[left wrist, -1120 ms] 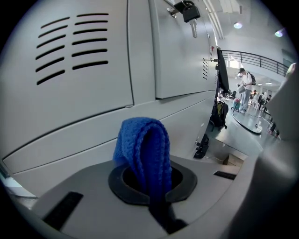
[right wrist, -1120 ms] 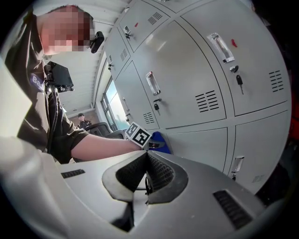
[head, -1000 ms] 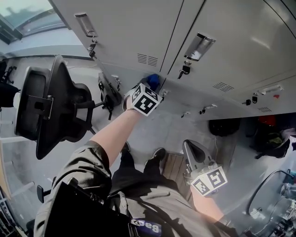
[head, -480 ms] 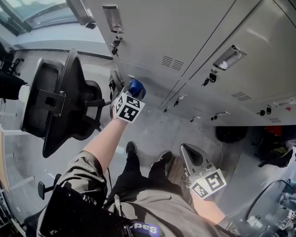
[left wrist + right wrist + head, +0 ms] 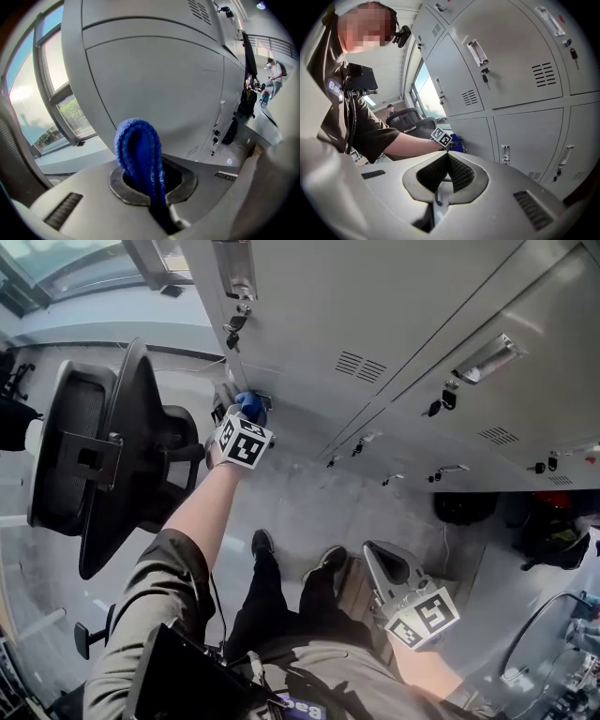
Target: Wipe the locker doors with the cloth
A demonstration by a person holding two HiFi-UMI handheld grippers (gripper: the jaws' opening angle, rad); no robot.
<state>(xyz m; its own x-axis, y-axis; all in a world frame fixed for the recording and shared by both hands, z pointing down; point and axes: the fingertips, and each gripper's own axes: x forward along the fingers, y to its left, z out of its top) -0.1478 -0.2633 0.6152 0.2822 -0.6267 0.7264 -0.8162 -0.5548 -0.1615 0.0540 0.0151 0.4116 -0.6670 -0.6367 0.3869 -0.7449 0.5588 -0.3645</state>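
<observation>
A folded blue cloth (image 5: 250,407) sticks out of my left gripper (image 5: 242,424), which is shut on it. The cloth is pressed to the lower part of a grey locker door (image 5: 309,296), close to the bank's left end. In the left gripper view the cloth (image 5: 140,157) rises from between the jaws, with the locker door (image 5: 159,79) right behind it. My right gripper (image 5: 382,557) hangs low by the person's waist, away from the lockers, shut with nothing in it. Its closed jaws (image 5: 446,159) point toward the lockers (image 5: 511,70) and the cloth (image 5: 457,144).
A black office chair (image 5: 94,456) stands just left of the left arm. Keys (image 5: 234,324) hang from locks and handles (image 5: 487,357) jut from the doors. A dark bag (image 5: 459,498) lies on the floor at the right. A window (image 5: 51,108) is left of the lockers.
My left gripper has carried the cloth leftward along the lower locker doors, toward the end of the bank. The right gripper has stayed by the waist.
</observation>
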